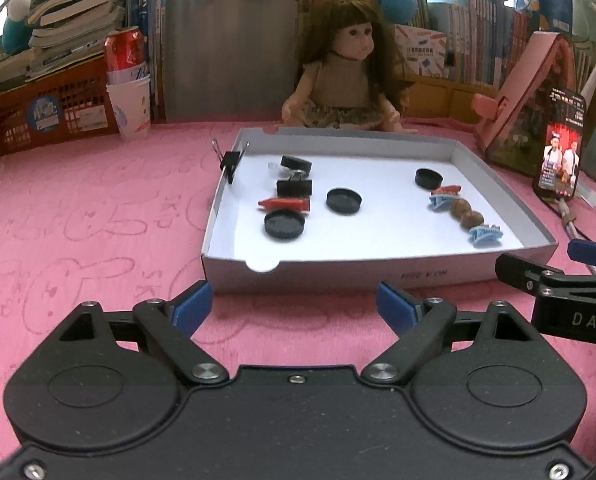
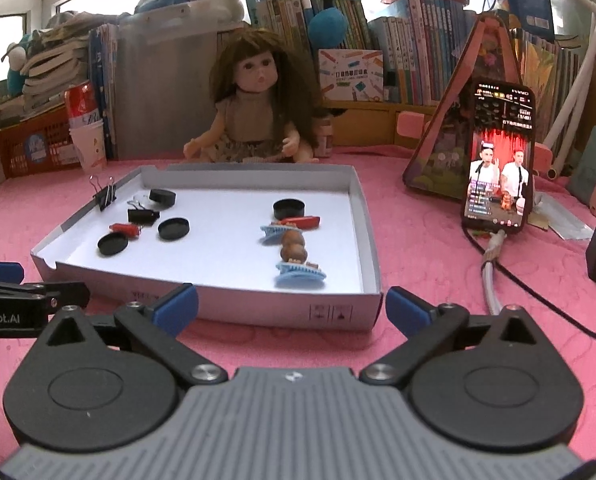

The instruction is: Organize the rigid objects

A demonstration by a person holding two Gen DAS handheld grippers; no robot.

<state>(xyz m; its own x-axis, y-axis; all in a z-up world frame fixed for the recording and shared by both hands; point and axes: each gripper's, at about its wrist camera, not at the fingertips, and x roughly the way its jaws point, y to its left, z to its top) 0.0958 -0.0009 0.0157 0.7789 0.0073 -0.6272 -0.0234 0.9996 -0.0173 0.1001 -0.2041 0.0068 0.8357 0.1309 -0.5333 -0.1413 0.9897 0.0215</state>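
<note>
While both hand-held grippers hang just short of it, the tray (image 2: 362, 216) sits on the pink tabletop (image 1: 78, 216) holding everything loose. On its left side lie three black caps (image 1: 284, 225), a red clip (image 1: 284, 203) and a black binder clip (image 1: 294, 187); another binder clip (image 1: 230, 162) is clamped on the left wall. Toward the right lie a fourth cap (image 2: 289, 209), a second red clip (image 2: 300, 222), two blue hair clips (image 2: 300, 276) and a brown beaded piece (image 2: 293, 247) (all in one line, touching or nearly so).

The left hand-held gripper (image 1: 294, 304) is wide open and empty before the near wall; the right hand-held gripper (image 2: 292, 306) likewise, at the tray's near right corner. Bare white floor runs down the tray's middle. A doll (image 2: 254, 108) sits behind the far wall, and a phone (image 2: 498, 160) stands to the right.
</note>
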